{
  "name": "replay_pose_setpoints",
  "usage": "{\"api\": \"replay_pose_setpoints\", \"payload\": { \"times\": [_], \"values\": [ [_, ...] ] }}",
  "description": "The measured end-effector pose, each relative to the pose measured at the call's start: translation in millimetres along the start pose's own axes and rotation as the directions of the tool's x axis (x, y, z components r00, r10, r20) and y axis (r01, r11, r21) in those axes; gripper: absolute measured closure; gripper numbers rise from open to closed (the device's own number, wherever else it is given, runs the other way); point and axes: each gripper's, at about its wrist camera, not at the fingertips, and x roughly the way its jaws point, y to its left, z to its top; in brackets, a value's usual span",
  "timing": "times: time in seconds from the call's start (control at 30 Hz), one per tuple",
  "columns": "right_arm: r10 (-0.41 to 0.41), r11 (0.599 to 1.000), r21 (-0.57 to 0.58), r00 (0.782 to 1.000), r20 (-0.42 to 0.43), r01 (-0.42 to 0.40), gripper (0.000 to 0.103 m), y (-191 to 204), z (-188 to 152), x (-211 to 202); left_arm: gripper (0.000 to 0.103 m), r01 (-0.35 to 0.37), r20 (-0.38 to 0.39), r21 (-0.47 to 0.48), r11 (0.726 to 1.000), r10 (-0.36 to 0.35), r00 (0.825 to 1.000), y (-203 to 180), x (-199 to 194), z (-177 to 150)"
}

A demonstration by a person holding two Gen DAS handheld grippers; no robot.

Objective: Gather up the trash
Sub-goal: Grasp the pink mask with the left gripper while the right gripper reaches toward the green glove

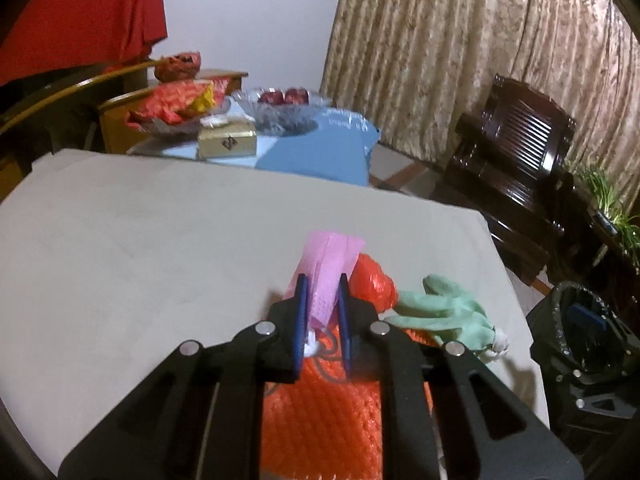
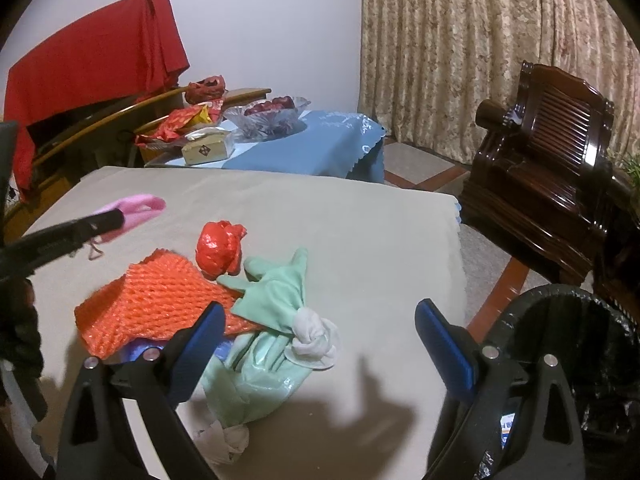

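Left gripper (image 1: 323,292): jaws clenched on a pink mesh wrapper (image 1: 328,268), pinched between the blue pads, its upper end sticking out beyond the fingertips. Just behind and to the right of those jaws, a crumpled red plastic bag (image 1: 374,280); directly beneath them, an orange foam net (image 1: 320,412) spread on the beige tablecloth (image 1: 140,240). Right of the jaws, a pale green glove (image 1: 440,308) lying flat.

Right gripper (image 2: 318,320): jaws released, spread wide, nothing between the pads. Ahead of them and between the fingertips, the green glove (image 2: 276,292) with a white crumpled tissue (image 2: 314,338) on top. Beside the left fingertip, the orange net (image 2: 160,300); further ahead, the red bag (image 2: 220,250). Right of the right jaw, off the table edge, a black-lined trash bin (image 2: 576,344). Far left, the other gripper with the pink wrapper (image 2: 140,206).
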Motion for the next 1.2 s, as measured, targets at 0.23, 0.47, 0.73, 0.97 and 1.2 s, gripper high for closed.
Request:
{"api": "replay_pose_setpoints", "payload": {
  "times": [0.23,0.47,0.73,0.97,1.2],
  "values": [
    [0.004,1.0,0.004,1.0,0.012,-0.004,0.009,4.5,3.3,-1.2,0.09,-0.024,-0.006,-0.007,1.0,0.024,1.0,-3.2,-12.0,-4.9],
    [0.009,1.0,0.005,1.0,0.013,-0.009,0.009,6.2,5.2,1.8,0.09,-0.02,-0.023,-0.014,1.0,0.02,1.0,-0.6,-11.8,-13.2],
    [0.014,1.0,-0.007,1.0,-0.011,-0.014,0.015,7.0,2.7,10.3,0.09,-0.032,-0.043,-0.025,0.999,0.03,0.999,4.1,-5.5,-22.4],
    [0.024,1.0,-0.004,0.998,-0.05,-0.024,0.016,6.2,-5.5,31.7,0.09,-0.034,-0.062,-0.024,0.999,0.032,0.998,6.1,2.4,-27.8],
    [0.039,0.999,-0.022,0.994,-0.102,-0.041,0.016,13.4,-2.9,65.1,0.09,-0.039,-0.066,-0.029,0.999,0.037,0.997,10.1,6.0,-26.2]
  ]
}}
